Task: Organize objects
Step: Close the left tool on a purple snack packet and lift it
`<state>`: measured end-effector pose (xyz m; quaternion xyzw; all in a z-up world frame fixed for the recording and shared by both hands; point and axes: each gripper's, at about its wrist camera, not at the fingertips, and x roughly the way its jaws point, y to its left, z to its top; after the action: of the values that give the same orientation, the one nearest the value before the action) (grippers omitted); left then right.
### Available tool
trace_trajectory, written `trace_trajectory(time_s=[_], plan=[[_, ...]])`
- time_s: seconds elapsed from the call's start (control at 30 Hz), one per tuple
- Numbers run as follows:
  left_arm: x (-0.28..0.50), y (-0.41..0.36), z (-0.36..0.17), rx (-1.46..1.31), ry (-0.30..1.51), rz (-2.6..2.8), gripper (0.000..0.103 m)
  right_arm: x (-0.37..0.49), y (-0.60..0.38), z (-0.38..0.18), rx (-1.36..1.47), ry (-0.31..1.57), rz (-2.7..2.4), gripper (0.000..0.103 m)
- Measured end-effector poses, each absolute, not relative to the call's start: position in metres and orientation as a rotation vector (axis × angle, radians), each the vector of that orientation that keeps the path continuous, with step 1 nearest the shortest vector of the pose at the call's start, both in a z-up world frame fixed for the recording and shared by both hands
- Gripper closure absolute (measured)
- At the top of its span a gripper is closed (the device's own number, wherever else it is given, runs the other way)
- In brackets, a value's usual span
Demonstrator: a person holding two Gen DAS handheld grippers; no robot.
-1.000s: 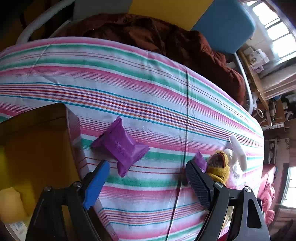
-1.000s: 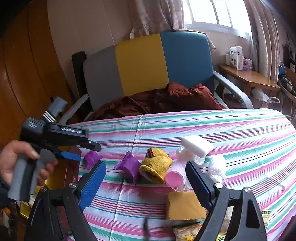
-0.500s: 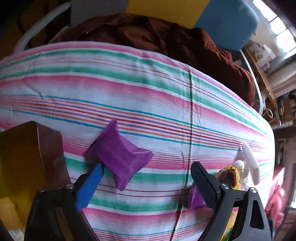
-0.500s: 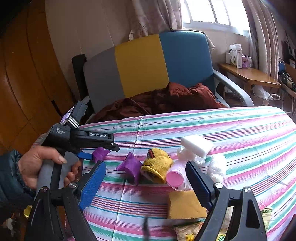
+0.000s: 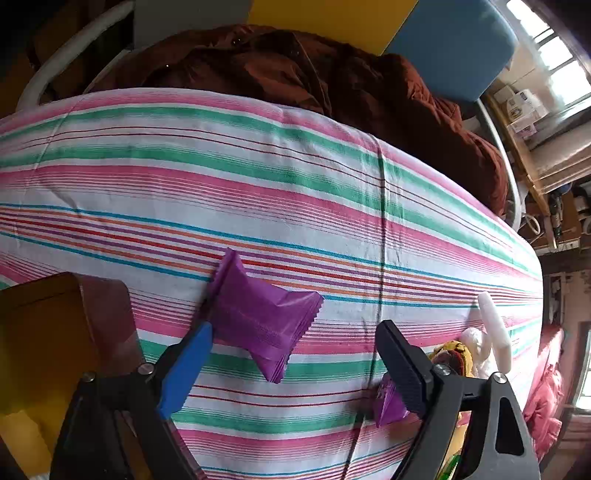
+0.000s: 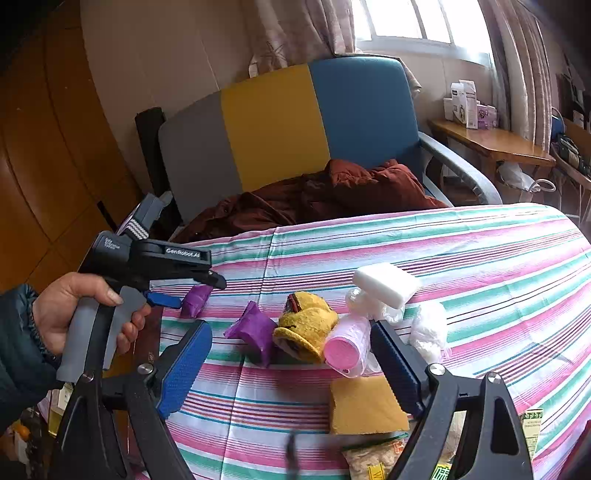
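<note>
Purple packet [image 5: 262, 325] between closing left claw [image 5: 291, 354] fingers (blue pad touching, not yet pinched).

Beyond my striped-cloth bench [image 6: 480, 258] I see a grey, yellow and blue padded armchair [image 6: 280, 129] under a bright curtained window [image 6: 406, 18].

A crinkle-edged purple packet [image 5: 260, 321] lies flat on the striped cloth [image 5: 295, 206] beside a box [image 5: 55, 332].

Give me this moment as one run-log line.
left gripper: jaws closing around purple packet, pads not pressing | right gripper: open, empty | yellow cloth: on striped cover
</note>
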<state>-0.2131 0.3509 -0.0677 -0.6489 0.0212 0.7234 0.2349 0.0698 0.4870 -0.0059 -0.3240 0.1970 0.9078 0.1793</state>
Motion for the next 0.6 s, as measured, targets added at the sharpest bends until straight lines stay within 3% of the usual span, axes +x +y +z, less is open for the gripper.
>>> trace_trajectory(time_s=[0.17,0.5,0.6], plan=[[-0.208,0.374,-0.063,-1.719,0.161,1.933,0.012,0.071,0.490,-0.006,-0.919,0.566,2.554,0.014],[-0.224,0.373,-0.060,-1.709,0.138,1.927,0.015,0.072,0.494,-0.007,-0.923,0.594,2.545,0.014],[-0.226,0.376,-0.051,-1.635,0.244,1.941,0.017,0.071,0.495,-0.009,-0.939,0.599,2.531,0.014]])
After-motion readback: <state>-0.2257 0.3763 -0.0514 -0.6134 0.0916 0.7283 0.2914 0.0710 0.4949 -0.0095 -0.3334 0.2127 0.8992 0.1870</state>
